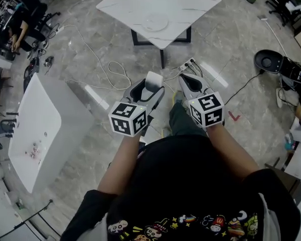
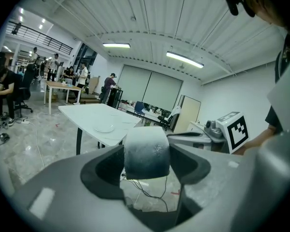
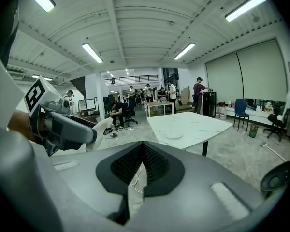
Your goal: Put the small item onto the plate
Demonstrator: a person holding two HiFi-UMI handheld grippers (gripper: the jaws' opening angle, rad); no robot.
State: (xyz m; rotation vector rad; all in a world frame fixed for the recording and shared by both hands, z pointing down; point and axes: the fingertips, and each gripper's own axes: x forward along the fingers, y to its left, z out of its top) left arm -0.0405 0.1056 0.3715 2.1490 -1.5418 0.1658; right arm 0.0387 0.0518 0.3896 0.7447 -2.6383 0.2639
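My left gripper [image 1: 153,87] is shut on a small white, rounded block [image 1: 152,81], which fills the gap between the jaws [image 2: 146,153] in the left gripper view. My right gripper [image 1: 186,79] is shut with nothing in it, its dark pads meeting [image 3: 141,164]. Both are held in front of my body, well short of the white marble table [image 1: 190,4]. A pale round plate [image 1: 156,22] lies near that table's near corner; the same plate [image 2: 105,127] [image 3: 173,135] appears in both gripper views.
A second white table [image 1: 37,119] stands at the left. Cables and a power strip [image 1: 188,64] lie on the grey floor between me and the marble table. Office chairs and seated people are at the far left; a dark round device [image 1: 267,61] sits at the right.
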